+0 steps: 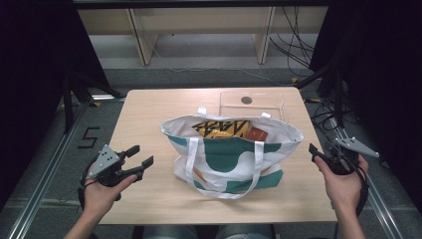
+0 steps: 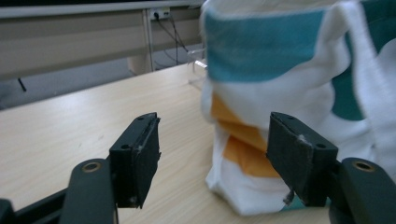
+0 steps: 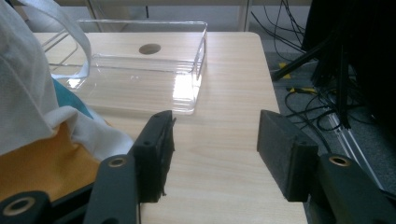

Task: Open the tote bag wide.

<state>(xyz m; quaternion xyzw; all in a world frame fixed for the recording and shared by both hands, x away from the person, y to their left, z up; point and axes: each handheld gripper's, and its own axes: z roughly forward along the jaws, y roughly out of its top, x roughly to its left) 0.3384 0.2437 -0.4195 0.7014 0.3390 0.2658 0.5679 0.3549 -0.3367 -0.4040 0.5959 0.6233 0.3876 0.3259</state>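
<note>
High view: a white, teal and orange tote bag [image 1: 231, 152] stands mid-counter [image 1: 149, 114] with a yellow-and-black packet [image 1: 221, 128] inside, a clear plastic tray [image 1: 252, 105] just behind it. I hold the left claw [image 1: 135, 160] and right claw [image 1: 313, 150] either side, both wide and empty. My concern: the soft bag may slump or slide if one claw tugs its rim alone.

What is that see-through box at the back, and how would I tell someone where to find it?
Start at the wooden table and find the white, teal and orange tote bag standing in its middle. Just behind the bag, toward the far right corner, sits a clear plastic tray. It is transparent and holds one small dark round thing.
</note>
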